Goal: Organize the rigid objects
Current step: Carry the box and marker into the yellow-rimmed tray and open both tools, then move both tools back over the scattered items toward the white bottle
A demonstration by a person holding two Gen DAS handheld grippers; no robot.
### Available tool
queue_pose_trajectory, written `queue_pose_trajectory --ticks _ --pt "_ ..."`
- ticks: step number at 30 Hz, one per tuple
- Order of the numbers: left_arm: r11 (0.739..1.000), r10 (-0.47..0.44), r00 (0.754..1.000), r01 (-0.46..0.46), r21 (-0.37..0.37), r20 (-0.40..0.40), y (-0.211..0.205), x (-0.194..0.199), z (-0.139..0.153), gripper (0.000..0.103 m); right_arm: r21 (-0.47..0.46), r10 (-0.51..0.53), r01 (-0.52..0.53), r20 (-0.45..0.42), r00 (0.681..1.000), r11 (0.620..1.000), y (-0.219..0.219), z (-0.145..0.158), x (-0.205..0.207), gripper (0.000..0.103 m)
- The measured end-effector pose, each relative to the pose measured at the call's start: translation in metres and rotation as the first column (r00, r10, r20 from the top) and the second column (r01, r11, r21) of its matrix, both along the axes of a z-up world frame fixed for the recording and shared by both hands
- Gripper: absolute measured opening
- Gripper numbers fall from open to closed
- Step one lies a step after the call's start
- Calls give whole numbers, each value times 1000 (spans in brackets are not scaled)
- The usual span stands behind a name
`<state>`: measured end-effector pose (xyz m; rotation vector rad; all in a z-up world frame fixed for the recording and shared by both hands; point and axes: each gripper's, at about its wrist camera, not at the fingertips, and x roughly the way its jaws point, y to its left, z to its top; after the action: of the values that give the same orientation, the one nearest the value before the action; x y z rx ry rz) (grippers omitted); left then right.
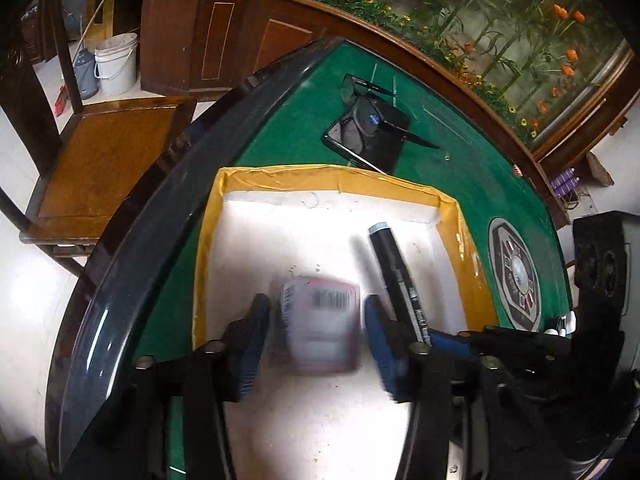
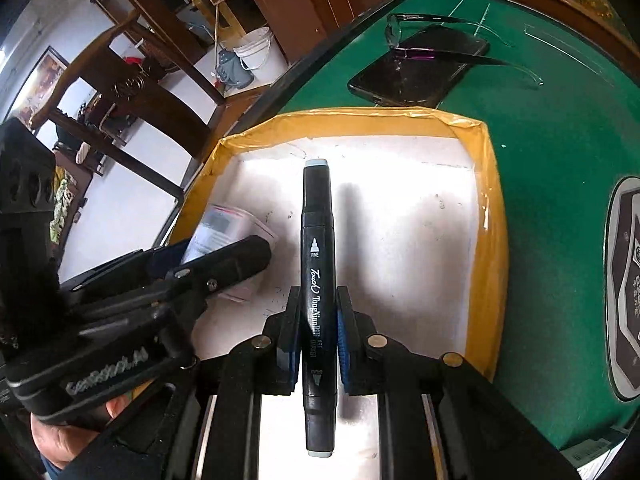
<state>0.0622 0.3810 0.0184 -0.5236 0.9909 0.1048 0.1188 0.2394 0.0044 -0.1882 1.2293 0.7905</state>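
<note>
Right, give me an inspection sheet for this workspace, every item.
Surface: green felt table with a dark raised edge.
Job's things: white tray with yellow taped rim; black marker over it; blurred small packet over the tray floor; glasses lying on a phone beyond the tray.
Clutter: nothing seen in the tray besides scuffs.
Grippers: left gripper, jaws apart either side of the packet, not pressing; right gripper, jaws shut on the marker.
Cables: nothing seen.
Surroundings: wooden chair, white bucket, dark wood cabinets, floral panel.
</note>
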Motion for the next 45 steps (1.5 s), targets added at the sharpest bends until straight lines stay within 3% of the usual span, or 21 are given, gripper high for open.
queue_pose_trajectory --ticks 2,4,9,14,20,25,28,35,39,42,45 --pt "1000 -6 1000 6 -10 19 -2 -4 4 71 -4 4 -4 3 1000 1000 4 -1 1 14" --pt "1000 -6 1000 6 -3 24 -3 -7 8 75 -14 10 -10 16 1000 1000 1 -1 0 23" --pt "1000 5 999 -5 -26 35 -3 -17 15 77 -8 30 -29 76 997 1000 -4 11 -9 39" --pt "999 3 996 1 -44 86 -9 -35 30 77 20 31 -34 104 994 999 -14 27 -22 41" --pt "998 -27 987 34 -45 159 -33 -61 50 77 132 11 -25 108 994 991 -67 56 -44 42" --pt "994 -101 971 109 -27 215 -74 -87 66 78 224 -30 0 131 991 975 -140 74 -62 45" --pt "987 -155 954 158 9 257 -108 -106 75 80 230 -57 18 165 985 973 -184 76 -66 48" --pt "942 -330 889 329 59 316 -193 -132 93 84 174 -110 76 196 974 982 -252 49 -65 48" --pt "904 -425 855 416 98 296 -235 -140 91 89 151 -106 77 197 975 986 -262 30 -71 48" --pt "876 -481 838 464 129 257 -263 -143 82 91 145 -76 43 233 970 989 -266 30 -84 48" --pt "854 -520 821 499 146 236 -280 -146 75 92 159 -29 -5 213 977 987 -274 31 -93 50"
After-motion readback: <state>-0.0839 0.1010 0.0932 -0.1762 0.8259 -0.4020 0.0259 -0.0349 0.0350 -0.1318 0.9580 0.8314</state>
